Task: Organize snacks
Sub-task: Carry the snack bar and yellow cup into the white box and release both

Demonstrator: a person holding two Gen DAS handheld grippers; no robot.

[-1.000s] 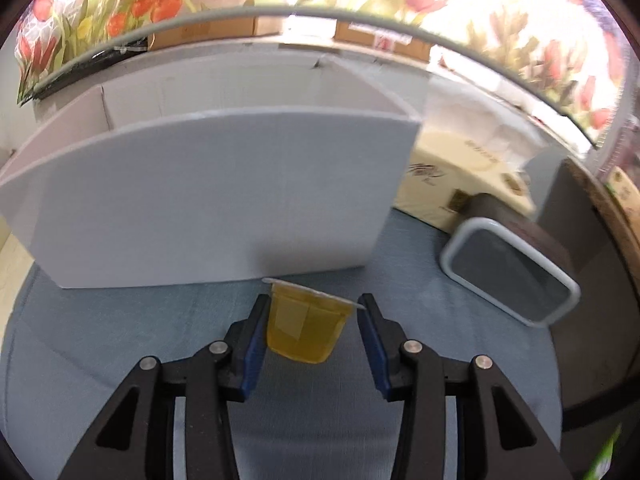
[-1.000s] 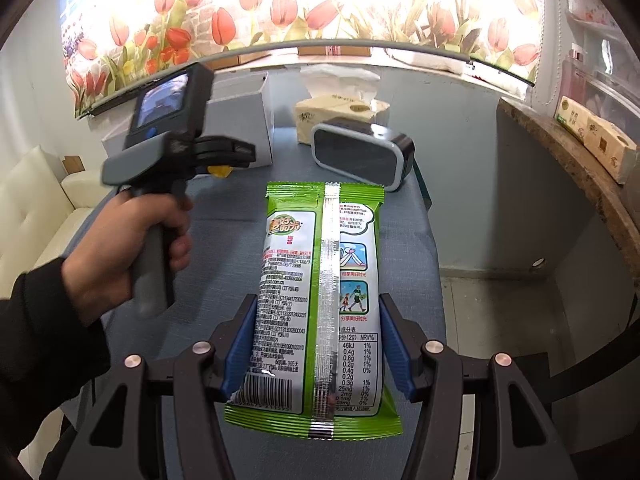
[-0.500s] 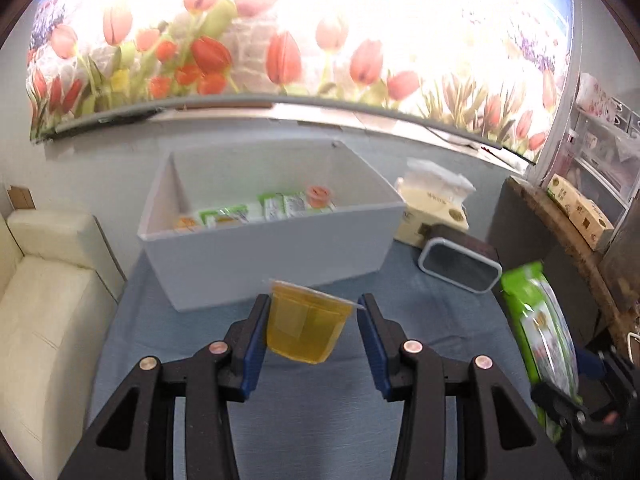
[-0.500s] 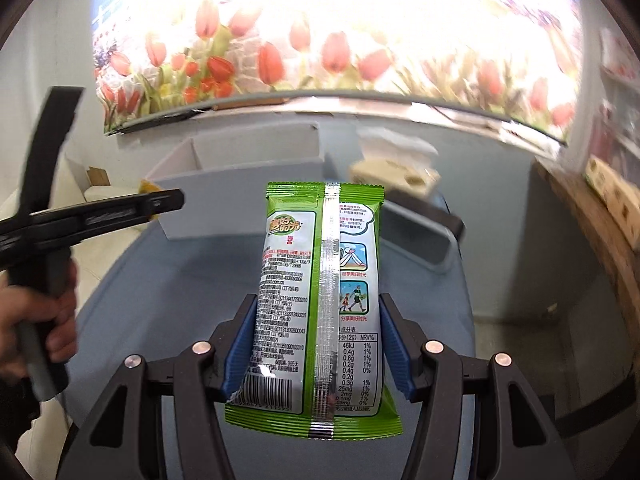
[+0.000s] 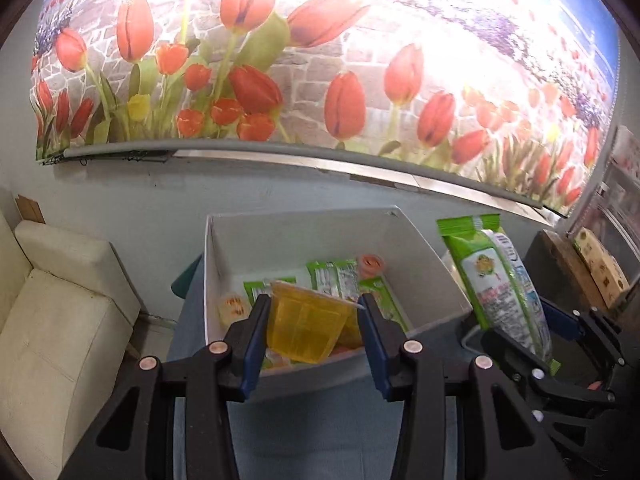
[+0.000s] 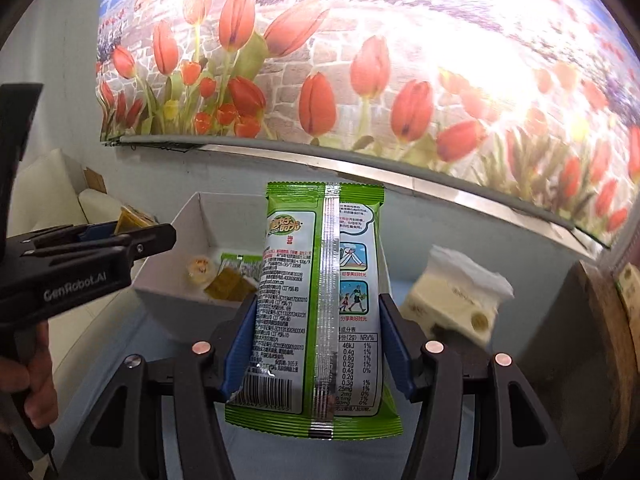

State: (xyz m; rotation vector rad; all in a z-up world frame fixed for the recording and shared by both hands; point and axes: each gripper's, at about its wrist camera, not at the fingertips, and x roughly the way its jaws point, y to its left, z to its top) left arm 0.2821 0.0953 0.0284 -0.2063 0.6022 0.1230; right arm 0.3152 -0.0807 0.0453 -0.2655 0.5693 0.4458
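My left gripper (image 5: 310,320) is shut on a yellow jelly cup (image 5: 306,330) and holds it above the near edge of the white box (image 5: 428,276). The box holds green packets (image 5: 332,278), a pink cup (image 5: 372,263) and a pale cup (image 5: 232,306). My right gripper (image 6: 316,344) is shut on a green snack bag (image 6: 320,300), held upright in front of the white box (image 6: 172,276). The bag also shows in the left wrist view (image 5: 500,288), to the right of the box. The left gripper shows at the left of the right wrist view (image 6: 92,248).
The box stands on a table with a blue-grey cloth (image 5: 320,432). A tissue box (image 6: 456,300) sits to the right of the white box. A cream sofa (image 5: 56,312) is on the left. A tulip mural wall (image 5: 320,60) is behind. A wooden shelf (image 5: 584,276) is at right.
Both grippers rose and moved toward the white box. The jelly cup now hangs over the box's near edge, and the snack bag has come up beside the box.
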